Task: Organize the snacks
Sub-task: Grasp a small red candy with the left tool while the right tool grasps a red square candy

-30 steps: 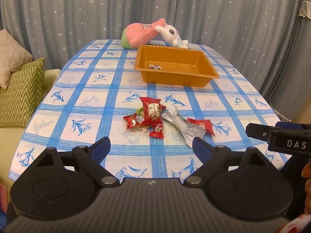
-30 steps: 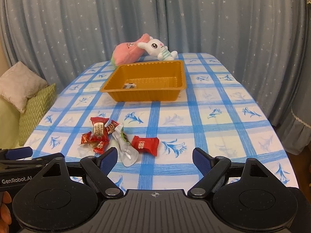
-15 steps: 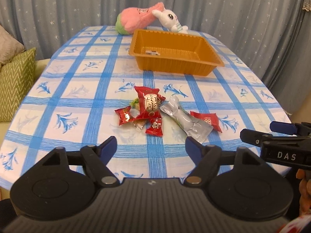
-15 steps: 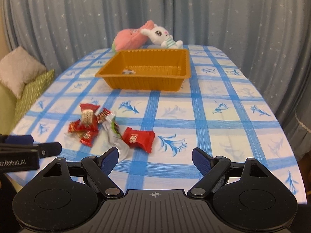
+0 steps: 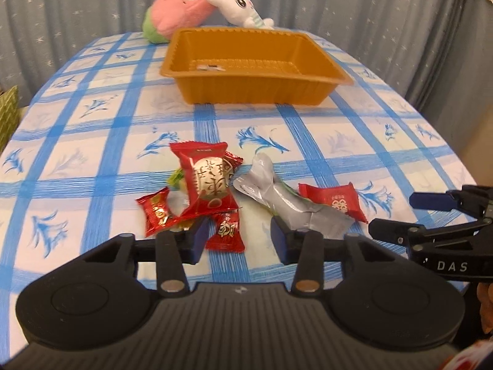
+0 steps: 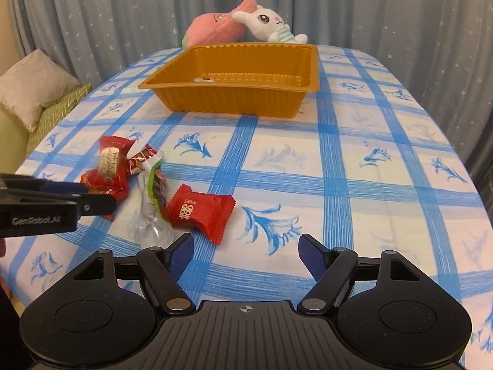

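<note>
Left wrist view has the left fingers (image 5: 237, 239) closing, nothing clamped, a small red candy (image 5: 226, 231) between them just before the tray (image 5: 252, 92); right fingers (image 6: 246, 254) apart and narrowing, empty, near the red packet (image 6: 200, 212), likely for paired pickups.

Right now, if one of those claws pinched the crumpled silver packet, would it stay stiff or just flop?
The silver packet looks creased and twisted, so it would probably flop and crumple. Its foil seems shiny, perhaps slippery. It overlaps the red square candy, which might get dragged along.
</note>
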Action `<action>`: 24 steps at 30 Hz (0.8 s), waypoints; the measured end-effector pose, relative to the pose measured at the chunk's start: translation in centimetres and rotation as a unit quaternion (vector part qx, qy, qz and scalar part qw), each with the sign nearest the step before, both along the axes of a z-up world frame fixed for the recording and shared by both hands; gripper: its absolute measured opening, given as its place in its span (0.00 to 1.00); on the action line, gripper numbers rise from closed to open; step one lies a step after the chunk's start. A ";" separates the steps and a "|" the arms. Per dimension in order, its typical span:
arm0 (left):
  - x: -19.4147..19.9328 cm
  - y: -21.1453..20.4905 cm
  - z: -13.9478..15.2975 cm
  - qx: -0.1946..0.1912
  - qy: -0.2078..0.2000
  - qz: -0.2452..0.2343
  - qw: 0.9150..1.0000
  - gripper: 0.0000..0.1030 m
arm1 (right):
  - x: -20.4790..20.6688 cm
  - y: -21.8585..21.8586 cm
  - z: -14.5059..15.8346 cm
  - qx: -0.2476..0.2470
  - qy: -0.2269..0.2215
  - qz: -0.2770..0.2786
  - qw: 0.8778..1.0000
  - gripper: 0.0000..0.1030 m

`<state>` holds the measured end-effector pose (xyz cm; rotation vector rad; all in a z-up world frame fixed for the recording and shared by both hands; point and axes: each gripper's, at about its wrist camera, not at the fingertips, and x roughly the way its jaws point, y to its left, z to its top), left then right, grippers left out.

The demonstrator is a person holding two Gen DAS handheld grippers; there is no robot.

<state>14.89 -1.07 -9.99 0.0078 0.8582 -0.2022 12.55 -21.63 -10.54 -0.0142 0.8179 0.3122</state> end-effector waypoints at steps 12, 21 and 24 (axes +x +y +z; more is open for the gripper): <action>1.0 0.2 -1.6 0.006 0.009 0.003 1.000 0.19 | 2.2 1.3 -1.3 -0.024 -0.020 0.077 0.997 0.69; 0.8 0.4 -1.6 -0.001 0.008 0.002 1.000 0.19 | 3.5 4.3 -2.2 -0.078 -0.056 0.184 0.978 0.69; 0.8 0.5 -1.6 -0.005 0.009 0.004 1.000 0.21 | 4.1 4.8 -2.3 -0.077 -0.056 0.199 0.975 0.60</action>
